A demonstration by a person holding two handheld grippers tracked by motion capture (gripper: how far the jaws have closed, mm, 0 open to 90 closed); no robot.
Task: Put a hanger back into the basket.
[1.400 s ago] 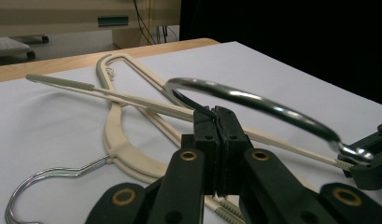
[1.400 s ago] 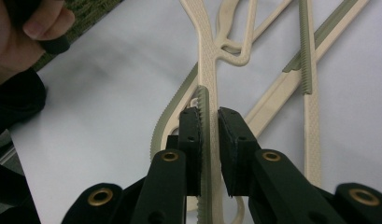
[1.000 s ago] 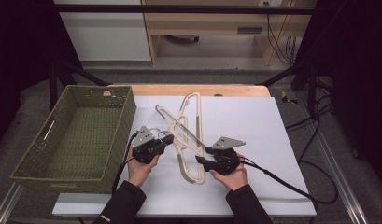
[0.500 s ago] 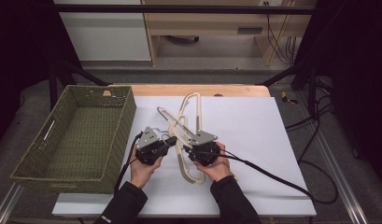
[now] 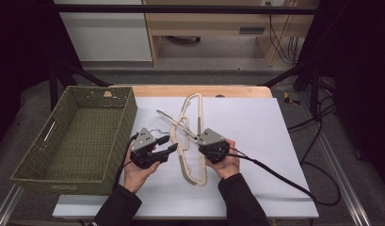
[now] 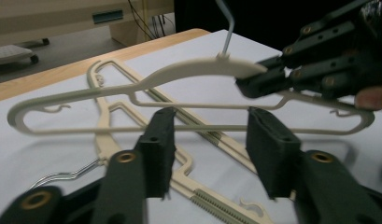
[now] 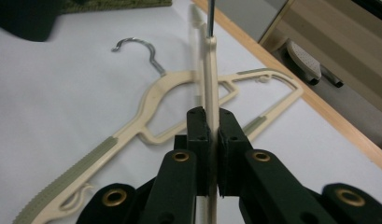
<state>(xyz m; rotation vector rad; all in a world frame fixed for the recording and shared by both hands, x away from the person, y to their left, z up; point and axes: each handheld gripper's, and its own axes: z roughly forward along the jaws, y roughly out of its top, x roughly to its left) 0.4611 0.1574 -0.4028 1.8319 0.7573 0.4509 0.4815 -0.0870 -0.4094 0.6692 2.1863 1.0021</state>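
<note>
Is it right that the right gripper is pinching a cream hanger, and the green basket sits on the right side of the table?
Not quite. The right gripper does pinch a cream hanger, as the right gripper view shows. But the green basket sits on the left side of the table, not the right. The high view shows that.

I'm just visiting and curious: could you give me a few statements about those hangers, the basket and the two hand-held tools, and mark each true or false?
1. The right tool is clamped on a cream hanger. True.
2. The basket holds a hanger. False: it is empty.
3. The left tool grips a hanger. False: its jaws have just been opening and stand apart, pressing on nothing.
4. Another hanger lies flat on the white table. True.
5. The basket sits at the right tool's side. False: it sits at the left tool's side.
</note>
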